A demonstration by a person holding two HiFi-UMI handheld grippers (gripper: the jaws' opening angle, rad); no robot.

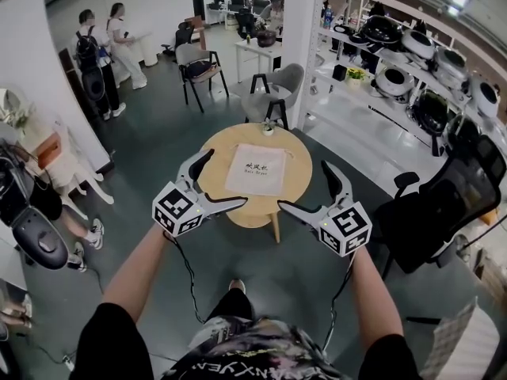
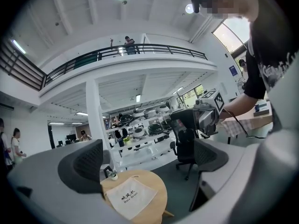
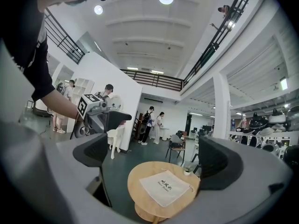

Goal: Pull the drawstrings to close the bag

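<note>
Presently, a white cloth bag [image 1: 255, 169] printed with small dark lettering is seen lying flat near the middle of a round wooden table [image 1: 260, 210]. A small potted plant [image 1: 268, 128] is set just beyond the bag's far edge. What may be a thin drawstring loop [image 3: 190, 186] is glimpsed at the corner of the bag nearest the plant, though it is too small to be made out with certainty. The left gripper [image 1: 227, 177] is held in the air over the near left side of the table, and the right gripper [image 1: 303, 185] is held likewise over the near right side. Both are kept well apart from the bag and from each other. In the left gripper view its jaws are shown spread wide, and only the distant table and bag are framed in the gap between the dark ribbed pads [image 2: 86, 164]. In the right gripper view the same is found: the jaws are released and stand wide apart, with the table and the bag seen far below between them. Each gripper is caught in the other's view, raised at about the same height. A grey chair [image 1: 277, 85] is placed behind the table, and a black office chair [image 1: 444, 204] is parked to the right. Shelves [image 1: 372, 97] along the right wall are loaded with round white and black devices, and two people [image 1: 107, 38] are seen standing at the far left of the room.
</note>
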